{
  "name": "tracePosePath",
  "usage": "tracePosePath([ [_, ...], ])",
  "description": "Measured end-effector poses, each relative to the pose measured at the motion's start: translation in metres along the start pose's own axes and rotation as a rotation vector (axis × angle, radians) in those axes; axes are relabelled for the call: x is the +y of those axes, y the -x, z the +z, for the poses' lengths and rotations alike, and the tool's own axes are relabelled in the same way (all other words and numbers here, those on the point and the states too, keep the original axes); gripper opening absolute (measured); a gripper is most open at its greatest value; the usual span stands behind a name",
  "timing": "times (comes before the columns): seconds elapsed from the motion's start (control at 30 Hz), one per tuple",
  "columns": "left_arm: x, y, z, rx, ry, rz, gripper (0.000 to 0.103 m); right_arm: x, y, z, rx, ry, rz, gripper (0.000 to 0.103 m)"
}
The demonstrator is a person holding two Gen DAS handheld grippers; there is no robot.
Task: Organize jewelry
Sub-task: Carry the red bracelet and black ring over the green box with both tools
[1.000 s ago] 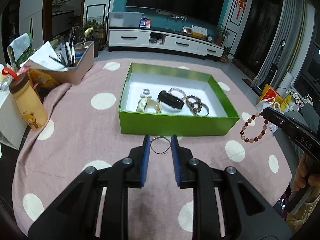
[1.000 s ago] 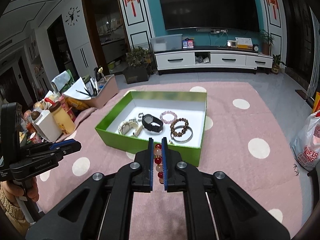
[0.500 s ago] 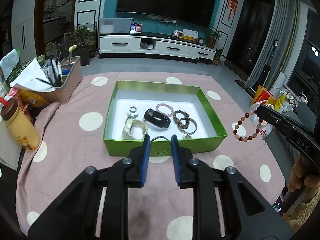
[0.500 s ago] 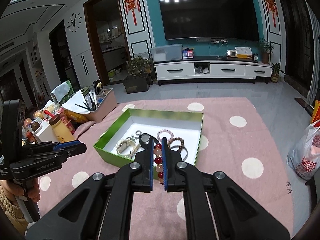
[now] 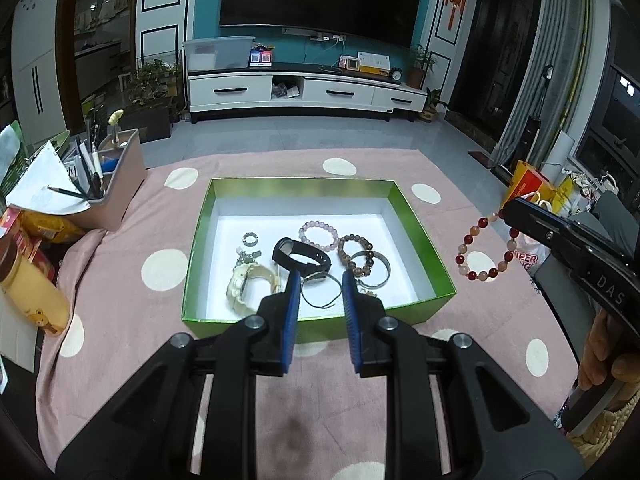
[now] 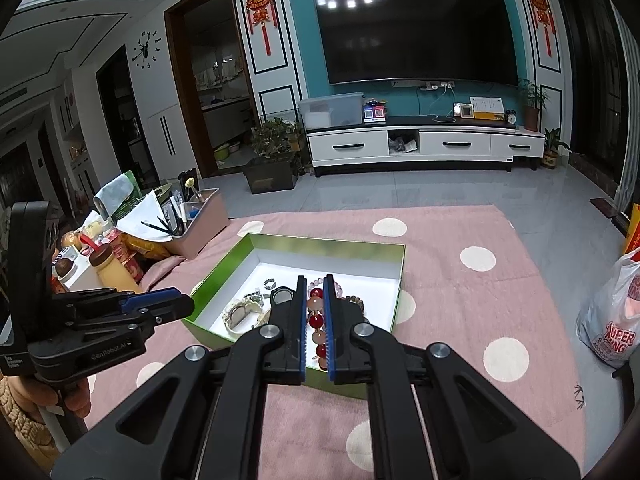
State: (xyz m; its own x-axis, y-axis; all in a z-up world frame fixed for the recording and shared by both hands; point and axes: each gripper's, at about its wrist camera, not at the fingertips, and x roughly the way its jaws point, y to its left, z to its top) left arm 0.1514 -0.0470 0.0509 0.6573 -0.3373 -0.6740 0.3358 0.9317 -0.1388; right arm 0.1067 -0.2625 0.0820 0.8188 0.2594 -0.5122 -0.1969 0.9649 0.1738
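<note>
Jewelry closes in on the green box [image 5: 420,236] at the desk's middle: the left gripper [image 5: 319,285] pinches a thin wire bangle [image 5: 320,292], now over the near wall, while the right gripper [image 6: 316,292] clamps the red beaded bracelet [image 5: 486,248], nearing the drop.

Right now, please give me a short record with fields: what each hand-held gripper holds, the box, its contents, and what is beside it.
left hand-held gripper: shut on a thin dark cord bracelet, held over the near part of the box
right hand-held gripper: shut on a red and peach bead bracelet, which hangs in the air
box: green box, open, white inside, on a pink dotted cloth
contents: black wristband, cream watch, pink bead bracelet, brown bead bracelet, metal bangle, ring
beside: pen holder, yellow bottle
</note>
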Motion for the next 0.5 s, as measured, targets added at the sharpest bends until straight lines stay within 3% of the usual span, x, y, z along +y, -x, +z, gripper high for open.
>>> tracePosePath([
  [0.5, -0.001, -0.028, 0.011, 0.024, -0.002, 0.004, 0.021, -0.007, -0.026, 0.005, 0.023, 0.006, -0.013, 0.007],
])
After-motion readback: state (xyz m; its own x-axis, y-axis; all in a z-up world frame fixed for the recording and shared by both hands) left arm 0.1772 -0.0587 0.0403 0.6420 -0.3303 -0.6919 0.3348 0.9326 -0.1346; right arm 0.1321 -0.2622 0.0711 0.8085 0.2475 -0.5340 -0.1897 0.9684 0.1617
